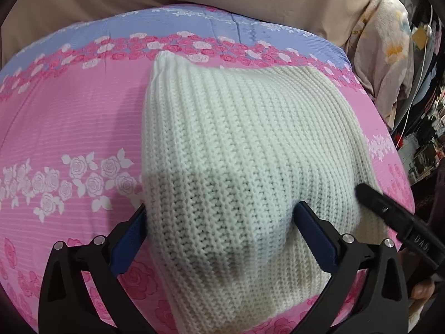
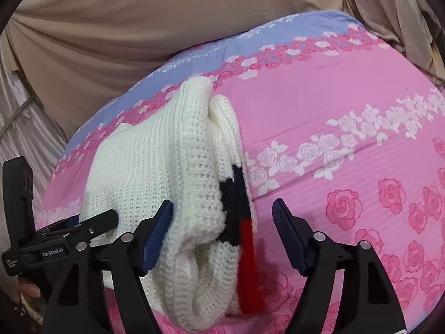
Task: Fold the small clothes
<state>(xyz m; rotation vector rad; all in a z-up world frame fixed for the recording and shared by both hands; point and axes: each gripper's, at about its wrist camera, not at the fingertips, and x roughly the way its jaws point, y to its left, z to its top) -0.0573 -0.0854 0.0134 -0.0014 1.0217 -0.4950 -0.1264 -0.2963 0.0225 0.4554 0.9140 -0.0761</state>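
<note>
**Folded knit released on the bed**

The white knitted garment (image 1: 236, 153), folded into a thick bundle, is laid on the rose-printed bedsheet (image 1: 69, 128), apparently to settle the fold. The left claw (image 1: 222, 217) is spread wide astride its near end, pads touching the wool. The right claw (image 2: 222, 214) is held open, gripping nothing, the garment's near edge between its fingers.

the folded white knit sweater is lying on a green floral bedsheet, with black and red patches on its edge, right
Not quite: the floral bedsheet is pink with a blue band, not green, as the right wrist view shows. The rest holds: the folded white knit sweater lies on it, with black and red patches on its edge.
</note>
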